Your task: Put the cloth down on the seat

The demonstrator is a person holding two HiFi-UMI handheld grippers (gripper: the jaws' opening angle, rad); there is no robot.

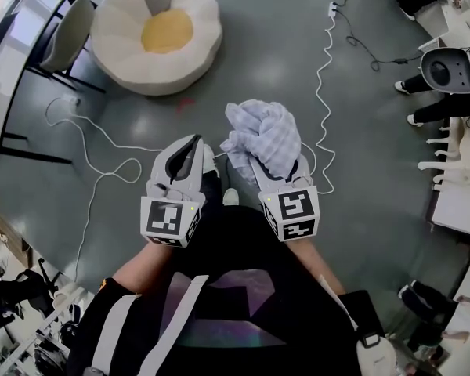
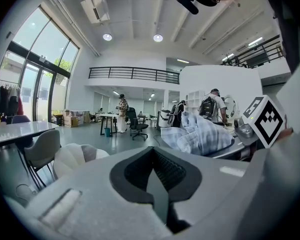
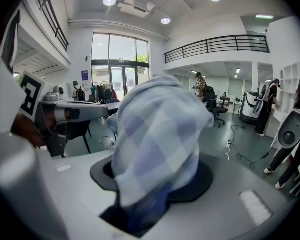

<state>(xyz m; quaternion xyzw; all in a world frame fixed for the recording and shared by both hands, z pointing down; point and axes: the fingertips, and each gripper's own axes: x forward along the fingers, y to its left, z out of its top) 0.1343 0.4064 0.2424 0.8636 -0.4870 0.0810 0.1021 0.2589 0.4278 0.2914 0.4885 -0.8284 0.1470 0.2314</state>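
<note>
The cloth [image 1: 262,131] is a bunched blue-and-white checked rag, and my right gripper [image 1: 258,161] is shut on it; the bundle covers the jaw tips. In the right gripper view the cloth [image 3: 155,134] fills the middle, over the gripper [image 3: 155,186]. My left gripper [image 1: 194,142] is held beside it on the left, shut, with nothing in it; its jaws [image 2: 153,156] meet in a thin seam. The seat [image 1: 157,34] is a white flower-shaped floor cushion with a yellow centre, ahead and to the left on the grey floor. It also shows low at the left in the left gripper view [image 2: 72,156].
White cables [image 1: 102,143] trail across the floor on the left, and another cable [image 1: 325,77] runs on the right. A grey chair [image 1: 66,30] and a table stand left of the seat. A white machine [image 1: 446,69] and racks line the right side.
</note>
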